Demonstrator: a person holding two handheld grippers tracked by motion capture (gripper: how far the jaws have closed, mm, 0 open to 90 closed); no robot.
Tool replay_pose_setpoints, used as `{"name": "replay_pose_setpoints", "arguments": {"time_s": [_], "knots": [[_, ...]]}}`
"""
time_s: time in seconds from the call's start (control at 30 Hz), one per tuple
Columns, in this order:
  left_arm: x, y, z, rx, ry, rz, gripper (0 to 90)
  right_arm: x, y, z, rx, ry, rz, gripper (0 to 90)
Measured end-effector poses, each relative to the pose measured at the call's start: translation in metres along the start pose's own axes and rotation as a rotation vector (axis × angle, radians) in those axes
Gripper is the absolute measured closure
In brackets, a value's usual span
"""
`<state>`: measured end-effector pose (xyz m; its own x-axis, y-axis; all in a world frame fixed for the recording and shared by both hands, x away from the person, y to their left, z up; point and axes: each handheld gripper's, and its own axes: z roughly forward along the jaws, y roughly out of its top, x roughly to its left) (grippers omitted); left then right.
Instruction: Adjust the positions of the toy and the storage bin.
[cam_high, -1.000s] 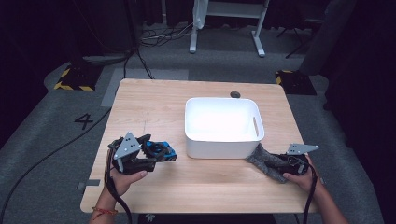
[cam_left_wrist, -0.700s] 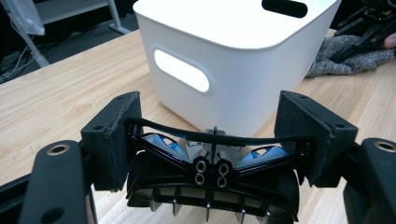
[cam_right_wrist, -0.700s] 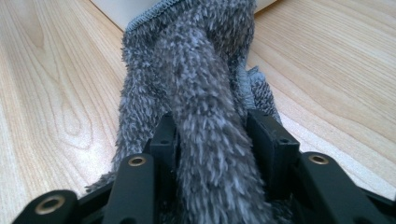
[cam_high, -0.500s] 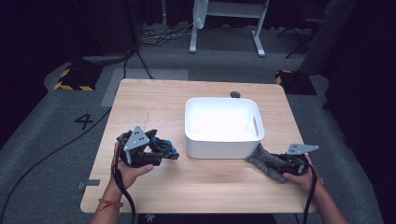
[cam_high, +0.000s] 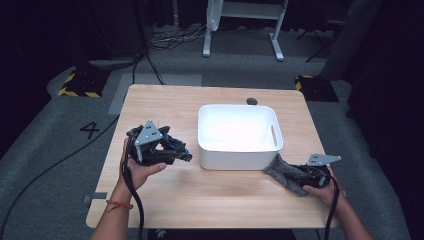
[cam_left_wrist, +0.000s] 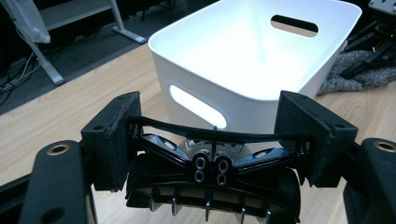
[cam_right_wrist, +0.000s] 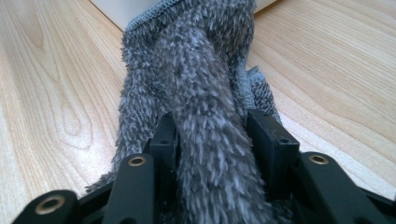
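Observation:
My left gripper (cam_high: 167, 152) is held a little above the table, left of the white bin (cam_high: 237, 152), shut on a black clip-like object (cam_high: 179, 151) with blue parts. In the left gripper view the two pads (cam_left_wrist: 114, 135) press its ends, and the object (cam_left_wrist: 210, 175) shows screws and a row of teeth, with the bin (cam_left_wrist: 243, 60) just beyond. My right gripper (cam_high: 301, 176) lies at the bin's front right corner, shut on a grey fuzzy cloth (cam_high: 280, 169). In the right gripper view a rolled fold of the cloth (cam_right_wrist: 205, 93) runs between the jaws toward the bin.
The bin looks empty inside and has slot handles in its sides. A small dark round thing (cam_high: 251, 101) lies on the wooden table (cam_high: 220, 200) behind the bin. Cables trail off both grippers over the table's near edge.
My left hand has carried the black object to the right, toward the bin, and lifted it a little. The right gripper and the cloth have stayed put.

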<state>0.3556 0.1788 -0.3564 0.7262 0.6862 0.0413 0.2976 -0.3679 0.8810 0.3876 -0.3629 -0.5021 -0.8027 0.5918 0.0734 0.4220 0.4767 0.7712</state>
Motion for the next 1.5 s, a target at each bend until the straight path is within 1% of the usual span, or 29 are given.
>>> {"name": "replay_pose_setpoints", "arguments": {"time_s": [0.2, 0.43, 0.5, 0.6, 0.77, 0.9, 1.13, 1.23, 1.5], "knots": [[0.005, 0.020, -0.001, -0.028, 0.001, 0.005, 24.6, 0.000, 0.000, 0.000, 0.001, -0.002, 0.000, 57.6], [0.007, 0.043, -0.002, -0.047, 0.010, 0.023, 24.6, 0.000, 0.000, 0.000, 0.001, -0.002, 0.000, 57.6], [0.008, 0.049, -0.003, -0.051, 0.016, 0.035, 24.6, 0.000, 0.000, 0.000, 0.001, -0.002, 0.000, 57.6], [0.008, 0.058, -0.004, -0.058, 0.016, 0.039, 24.6, 0.000, 0.000, 0.000, 0.001, -0.002, 0.000, 57.6], [0.010, 0.072, -0.007, -0.068, 0.028, 0.051, 24.7, 0.000, 0.000, 0.000, 0.001, -0.002, 0.000, 57.6], [0.011, 0.081, -0.012, -0.084, 0.036, 0.056, 24.6, 0.000, 0.000, 0.000, 0.001, -0.002, 0.000, 57.6], [0.009, 0.093, -0.016, -0.111, 0.026, 0.066, 24.6, 0.000, 0.000, 0.000, 0.000, 0.000, 0.000, 57.6], [0.007, 0.098, -0.014, -0.114, 0.018, 0.068, 24.6, 0.000, 0.000, 0.000, -0.001, 0.002, 0.001, 57.5], [0.000, 0.111, -0.007, -0.125, -0.011, 0.094, 24.6, 0.000, 0.000, 0.000, -0.001, 0.002, 0.001, 57.5]]}}
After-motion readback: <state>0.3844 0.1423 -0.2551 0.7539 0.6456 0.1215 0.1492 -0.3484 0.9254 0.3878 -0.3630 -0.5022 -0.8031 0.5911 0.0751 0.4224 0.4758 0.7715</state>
